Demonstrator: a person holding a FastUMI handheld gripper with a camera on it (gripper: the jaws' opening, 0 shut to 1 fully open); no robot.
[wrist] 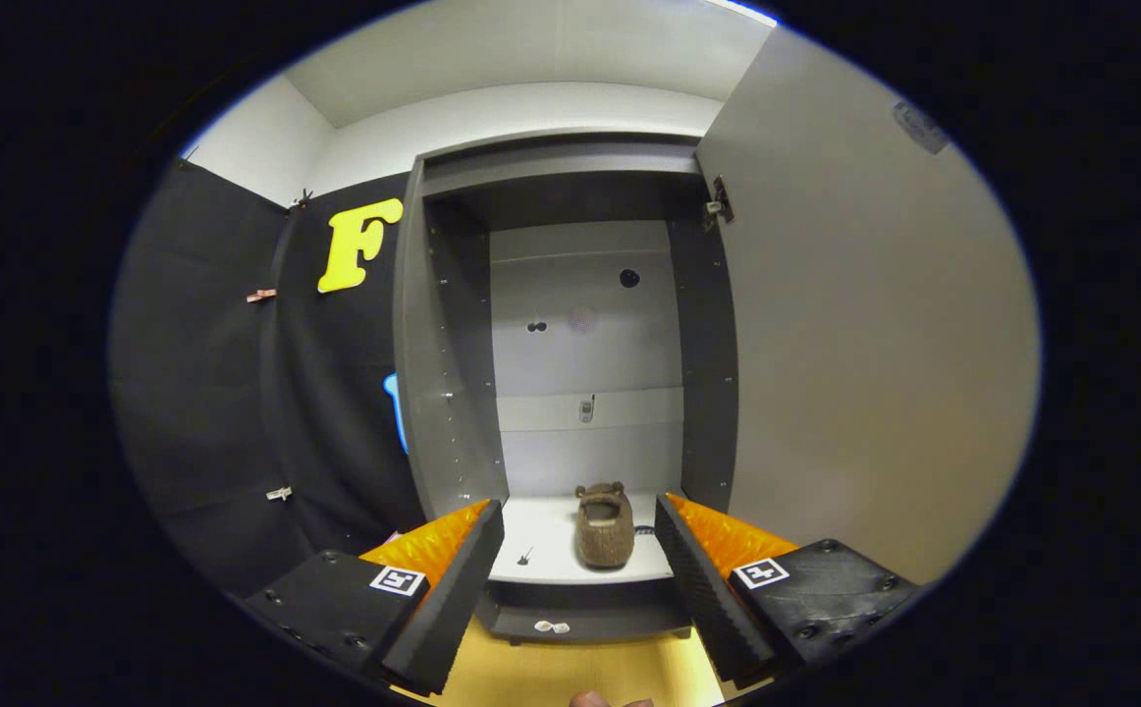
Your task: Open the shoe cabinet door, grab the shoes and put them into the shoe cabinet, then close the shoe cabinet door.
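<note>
The grey shoe cabinet (448, 393) stands straight ahead with its door (855, 353) swung wide open to the right. A brown fuzzy slipper (603, 525) lies on the cabinet's white bottom shelf (541, 545), toe pointing toward me. My gripper (578, 530) is open, and its two fingers frame the slipper from a distance. The slipper sits beyond the fingertips, apart from them. Nothing is held between the fingers.
The black cloth booth wall (237, 393) runs along the left of the cabinet. A yellowish floor (570, 668) lies below the cabinet's dark base (580, 614). A small dark speck (523, 559) rests on the shelf left of the slipper. The cabinet's upper space holds no shelves.
</note>
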